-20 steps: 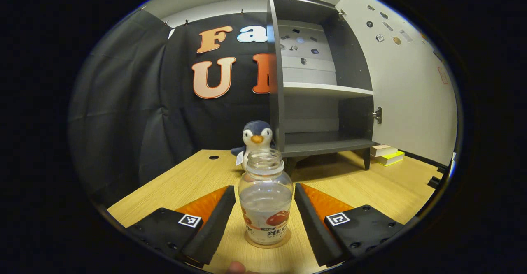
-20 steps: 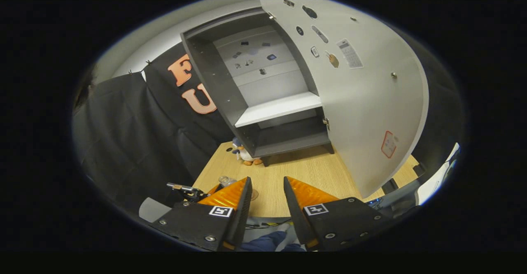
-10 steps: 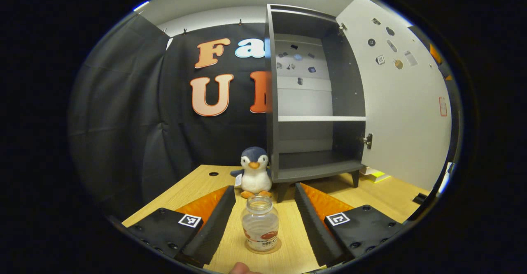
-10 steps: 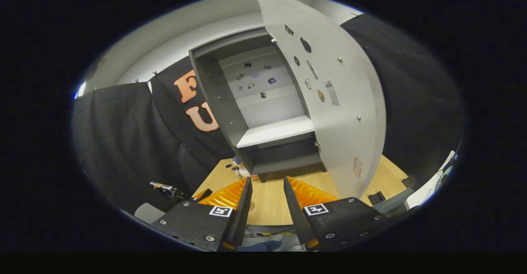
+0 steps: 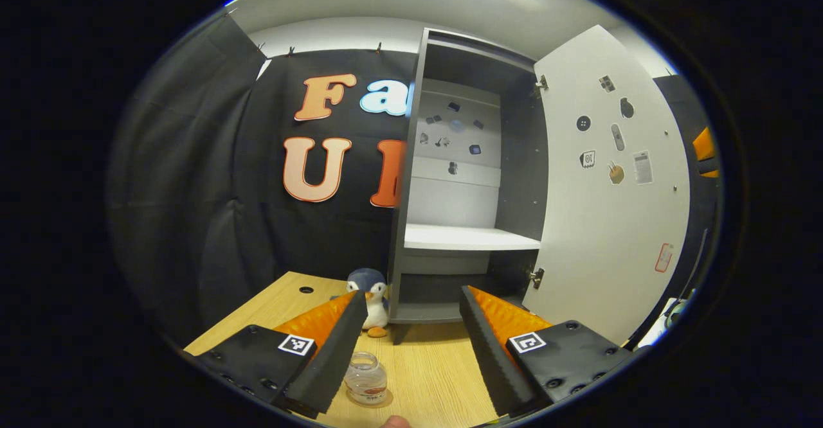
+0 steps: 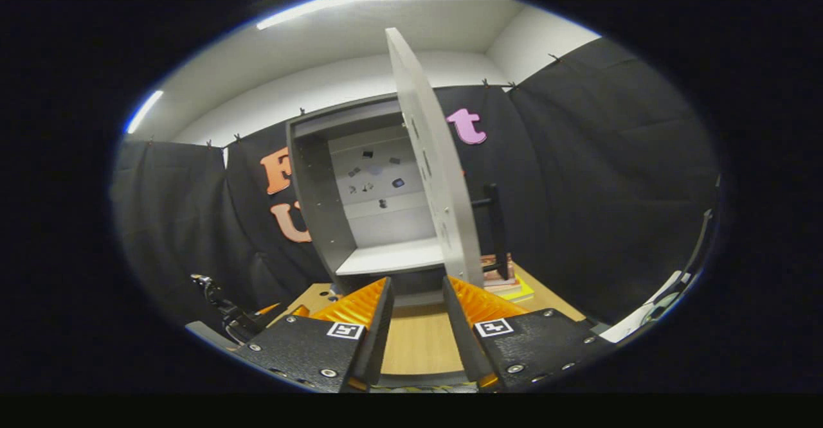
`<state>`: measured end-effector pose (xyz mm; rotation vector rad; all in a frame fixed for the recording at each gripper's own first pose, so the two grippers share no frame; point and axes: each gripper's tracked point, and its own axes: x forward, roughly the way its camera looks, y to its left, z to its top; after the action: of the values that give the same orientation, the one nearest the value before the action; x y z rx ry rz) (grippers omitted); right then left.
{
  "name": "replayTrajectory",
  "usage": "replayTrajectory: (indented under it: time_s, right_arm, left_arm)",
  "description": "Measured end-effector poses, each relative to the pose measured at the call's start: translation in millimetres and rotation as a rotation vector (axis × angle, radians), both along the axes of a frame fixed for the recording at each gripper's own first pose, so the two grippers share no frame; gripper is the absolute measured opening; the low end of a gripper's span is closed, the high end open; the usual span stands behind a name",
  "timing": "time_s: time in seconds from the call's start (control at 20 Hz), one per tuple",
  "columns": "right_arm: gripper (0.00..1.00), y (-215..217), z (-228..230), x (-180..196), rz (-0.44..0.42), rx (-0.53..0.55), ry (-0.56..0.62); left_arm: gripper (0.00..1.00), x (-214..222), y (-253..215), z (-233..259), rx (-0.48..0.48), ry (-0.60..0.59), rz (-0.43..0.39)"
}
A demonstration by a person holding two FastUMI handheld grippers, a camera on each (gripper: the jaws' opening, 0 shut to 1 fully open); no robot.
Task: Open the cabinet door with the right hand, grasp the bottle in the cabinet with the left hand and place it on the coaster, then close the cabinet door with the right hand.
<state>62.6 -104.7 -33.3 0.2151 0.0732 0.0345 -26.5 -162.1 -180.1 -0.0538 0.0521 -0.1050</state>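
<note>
Bottle (image 5: 366,380): upright, long axis vertical, open mouth up, no cap seen. Clear rounded plastic with a printed band low on its body. It stands on the tabletop, on the coaster, just beside the left-hand finger of the left gripper and partly hidden behind it.

Coaster (image 5: 380,401): thin round disc, tan, flat under the bottle — only its edge shows.

Left gripper (image 5: 411,341): fingers spread wide, released, holding nothing; neither finger touches the bottle. The inner faces are ribbed.

Right gripper (image 6: 413,315): fingers parted by a narrow gap, nothing between them, touching nothing. Ribbed inner faces again. It faces the door's free edge.

Cabinet (image 5: 450,177): dark grey flat panels, upright box on short legs, pale back wall with small stickers, one white shelf (image 5: 469,238) across the middle. Both compartments seen are bare.

Cabinet door (image 5: 611,209): open, smooth pale panel, hinged on the cabinet's right side; small stickers on its inner face. In the right gripper view it stands almost edge-on, with a dark bar handle (image 6: 495,229) on its outer face.

Tabletop (image 5: 437,376): light wood grain, smooth.

Plush penguin (image 5: 370,299): soft, blue-grey and white, upright just beside the cabinet's left foot.

Books (image 6: 505,283): small flat stack on the tabletop behind the door.
</note>
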Motion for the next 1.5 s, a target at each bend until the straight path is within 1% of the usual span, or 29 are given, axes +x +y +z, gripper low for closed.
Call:
replayTrajectory:
  time_s: [0.1, 0.2, 0.3, 0.4, 0.55, 0.6, 0.65, 0.7, 0.85, 0.9, 1.15, 1.5]
  right_arm:
    - [0.48, -28.6, 9.8, 1.3, -0.043, -0.016, -0.021]
    - [0.49, -52.6, 5.8, 2.6, -0.085, -0.035, -0.020]
    - [0.49, -70.8, 0.9, 7.6, -0.104, -0.048, -0.013]
    - [0.49, -78.5, -4.7, 17.6, -0.102, -0.043, -0.005]
    - [0.52, -79.6, -22.1, 32.9, -0.068, -0.026, 0.022]
    - [0.53, -77.4, -23.4, 36.8, -0.056, -0.024, 0.017]
    - [0.59, -76.8, -23.2, 41.2, -0.051, -0.024, 0.016]
    - [0.54, -73.6, -27.6, 44.4, -0.033, -0.028, 0.034]
    - [0.54, -67.7, -36.1, 51.9, -0.038, -0.097, 0.045]
    - [0.54, -65.1, -34.9, 51.3, -0.039, -0.104, 0.042]
    - [0.53, -29.7, -34.3, 51.7, 0.024, -0.052, 0.032]
    - [0.53, 39.7, -36.1, 62.5, 0.147, -0.033, 0.023]
  left_arm:
    - [0.94, 4.0, 0.8, 4.9, 0.010, 0.005, 0.003]
    - [0.94, 5.1, -0.8, 10.5, 0.028, 0.006, -0.001]
    - [0.95, 4.3, -7.0, 13.7, 0.051, 0.005, -0.019]
    - [0.95, 3.4, -11.1, 17.7, 0.068, -0.001, -0.034]
    - [0.94, 2.9, -16.2, 23.0, 0.085, -0.003, -0.050]
    - [0.94, 3.0, -16.3, 24.3, 0.086, -0.001, -0.052]
    - [0.94, 2.8, -15.8, 22.9, 0.089, 0.003, -0.056]
    - [0.94, 3.5, -15.4, 24.6, 0.095, 0.004, -0.056]
    - [0.94, 1.5, -13.5, 27.3, 0.097, 0.002, -0.060]
    - [0.94, 0.7, -13.8, 26.2, 0.098, 0.006, -0.064]
    - [0.94, 5.5, -8.1, 22.4, 0.096, 0.025, -0.066]
    - [0.94, 12.8, 1.8, 28.8, 0.079, 0.025, -0.058]
